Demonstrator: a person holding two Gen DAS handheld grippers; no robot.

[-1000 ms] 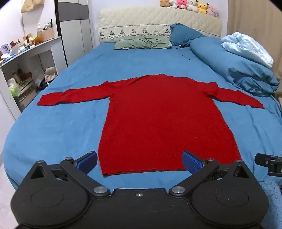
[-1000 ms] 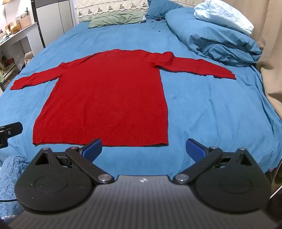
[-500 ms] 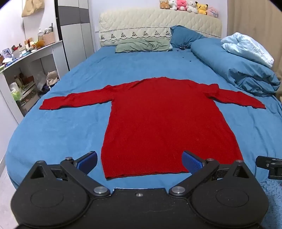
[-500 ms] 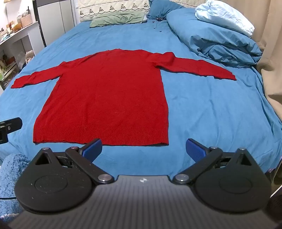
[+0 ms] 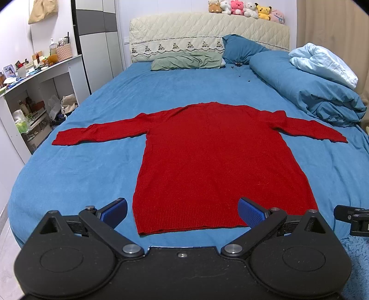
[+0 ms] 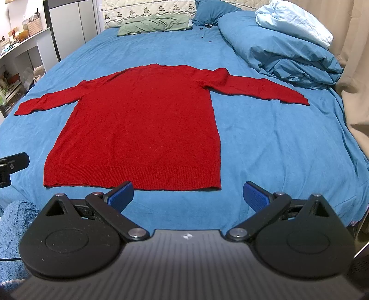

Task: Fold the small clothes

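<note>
A red long-sleeved sweater (image 5: 214,157) lies flat on the blue bed (image 5: 76,173), both sleeves spread out sideways, hem toward me. It also shows in the right wrist view (image 6: 147,120). My left gripper (image 5: 182,211) is open and empty, hovering just before the hem. My right gripper (image 6: 188,195) is open and empty, just before the hem's right part. Each gripper's edge shows in the other's view: the right one (image 5: 352,219) and the left one (image 6: 11,165).
A rolled blue duvet (image 5: 306,92) with a pale blanket (image 5: 322,62) lies along the bed's right side. Pillows (image 5: 186,62) and a headboard with plush toys (image 5: 244,9) are at the far end. A cluttered white desk (image 5: 34,87) stands left. A fluffy blue rug (image 6: 13,230) lies below.
Both grippers have tilted up and drawn slightly back, so the sweater sits lower and a bit farther in view. The sweater has not moved. Both grippers stay open.
</note>
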